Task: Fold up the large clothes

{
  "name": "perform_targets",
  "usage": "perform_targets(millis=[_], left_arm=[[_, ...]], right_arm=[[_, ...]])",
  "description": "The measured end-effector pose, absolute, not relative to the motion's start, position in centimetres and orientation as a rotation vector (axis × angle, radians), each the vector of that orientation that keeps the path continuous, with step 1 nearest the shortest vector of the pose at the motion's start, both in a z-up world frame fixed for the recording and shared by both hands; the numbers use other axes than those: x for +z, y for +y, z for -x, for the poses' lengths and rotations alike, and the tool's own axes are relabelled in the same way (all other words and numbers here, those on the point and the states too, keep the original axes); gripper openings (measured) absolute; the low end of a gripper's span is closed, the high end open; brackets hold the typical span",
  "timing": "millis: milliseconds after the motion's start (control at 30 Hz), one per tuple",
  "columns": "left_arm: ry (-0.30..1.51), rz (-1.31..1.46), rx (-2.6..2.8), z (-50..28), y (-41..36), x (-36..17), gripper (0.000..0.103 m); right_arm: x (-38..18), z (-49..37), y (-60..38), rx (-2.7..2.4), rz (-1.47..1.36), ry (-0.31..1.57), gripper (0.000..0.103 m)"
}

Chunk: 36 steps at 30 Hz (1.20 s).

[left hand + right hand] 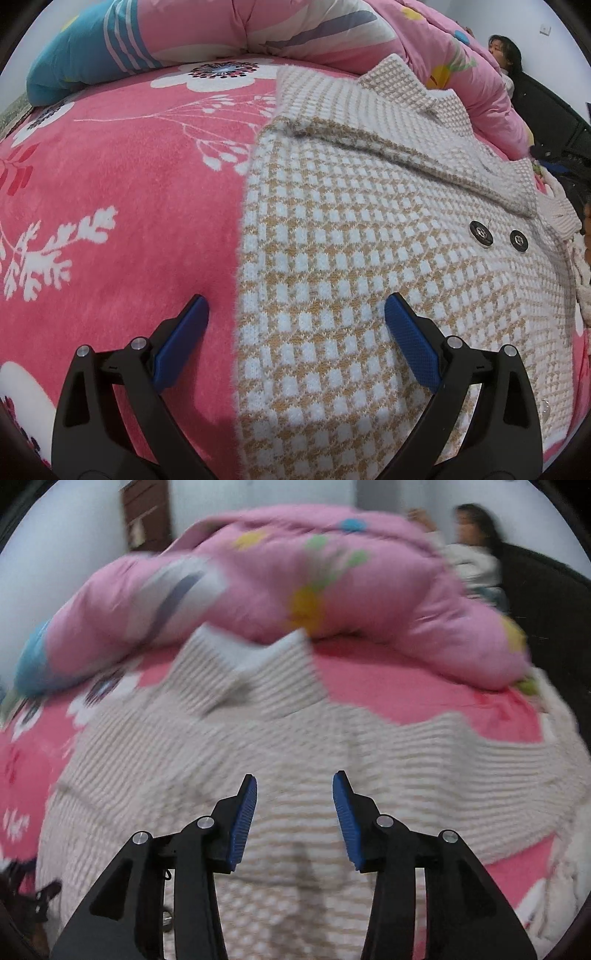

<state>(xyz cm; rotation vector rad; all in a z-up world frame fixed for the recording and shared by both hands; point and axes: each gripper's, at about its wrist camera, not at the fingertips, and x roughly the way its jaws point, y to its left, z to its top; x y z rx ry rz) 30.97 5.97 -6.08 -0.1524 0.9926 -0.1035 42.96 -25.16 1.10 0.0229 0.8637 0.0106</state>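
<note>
A large knit coat (369,258) in a tan and white check lies flat on a pink flowered blanket (129,184). It has a wide collar (388,96) and two dark buttons (480,232). My left gripper (295,314) is open and empty, just above the coat's left edge, one finger over the blanket and one over the knit. In the right wrist view the coat (295,738) spreads under my right gripper (294,786), which is open, empty and above the fabric. That view is blurred.
A rolled pink quilt (295,29) lies along the far side of the bed; it also shows in the right wrist view (277,583). A person (469,550) sits at the back right by a dark sofa (546,602). White walls stand behind.
</note>
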Motion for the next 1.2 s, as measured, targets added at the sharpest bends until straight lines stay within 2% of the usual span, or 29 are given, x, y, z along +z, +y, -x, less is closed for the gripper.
perform_targets(millis=[200, 400, 533, 633, 767, 967, 1067, 1200], left_arm=[[0.988, 0.165, -0.109, -30.8, 6.1, -6.0, 0.093], [0.952, 0.095, -0.086, -31.1, 6.2, -2.8, 0.093], [0.878, 0.078, -0.078, -33.3, 5.1, 1.1, 0.093], [0.865, 0.117, -0.107, -36.4, 3.4, 2.8, 0.093], [0.851, 0.088, -0.089, -40.9, 0.1, 1.9, 0.093], [0.905, 0.039, -0.045, -44.9, -3.1, -2.9, 0.093], [0.918, 0.034, -0.023, -45.1, -3.2, -5.4, 0.094], [0.890, 0.024, -0.020, -44.3, -3.3, -5.5, 0.094]], right_arm=[[-6.8, -45.8, -24.1, 0.034, -0.032, 1.069, 0.044], [-3.7, -43.8, -24.5, 0.082, -0.066, 1.014, 0.046], [-4.8, -43.5, -24.5, 0.069, -0.006, 1.026, 0.058], [-6.0, -44.3, -25.5, 0.088, -0.041, 1.058, 0.058], [-2.7, -42.2, -27.8, 0.125, -0.124, 0.997, 0.058], [2.3, -38.0, -40.6, -0.072, -0.246, 0.846, 0.058], [2.9, -36.2, -49.6, -0.236, -0.401, 0.814, 0.058], [2.6, -32.3, -60.6, -0.415, -0.623, 0.721, 0.058]])
